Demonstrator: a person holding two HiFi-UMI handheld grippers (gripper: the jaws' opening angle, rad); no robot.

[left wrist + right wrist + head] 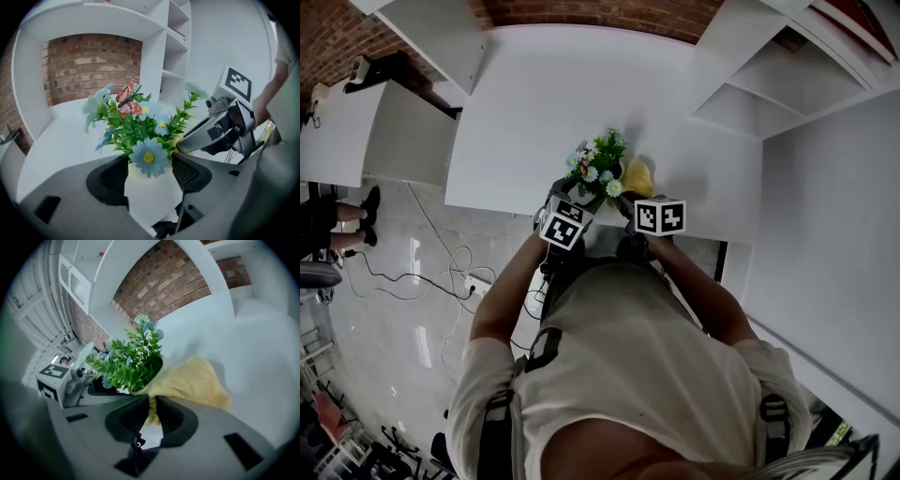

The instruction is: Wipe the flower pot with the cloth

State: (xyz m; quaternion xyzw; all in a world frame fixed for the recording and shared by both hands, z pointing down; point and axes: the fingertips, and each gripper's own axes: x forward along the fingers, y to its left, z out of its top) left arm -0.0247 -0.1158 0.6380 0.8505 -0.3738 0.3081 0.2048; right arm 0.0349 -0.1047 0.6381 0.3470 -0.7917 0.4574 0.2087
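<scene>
White tabletop [525, 112] is seen beneath both tools, close to its front edge. Nearest, the left gripper [150, 169] is held with its jaws spread wide apart, and the white flower pot [152, 194] is framed upright between them. The right gripper [152, 405] is clamped on a fold of the yellow cloth [194, 380], which is laid against the side of the pot and trails onto the table beyond. Green leaves and blue artificial flowers [140, 129] are carried in the pot, with a red butterfly [127, 98] set above them. Farther back, a brick wall [89, 65] and white shelves [176, 51] are seen.
</scene>
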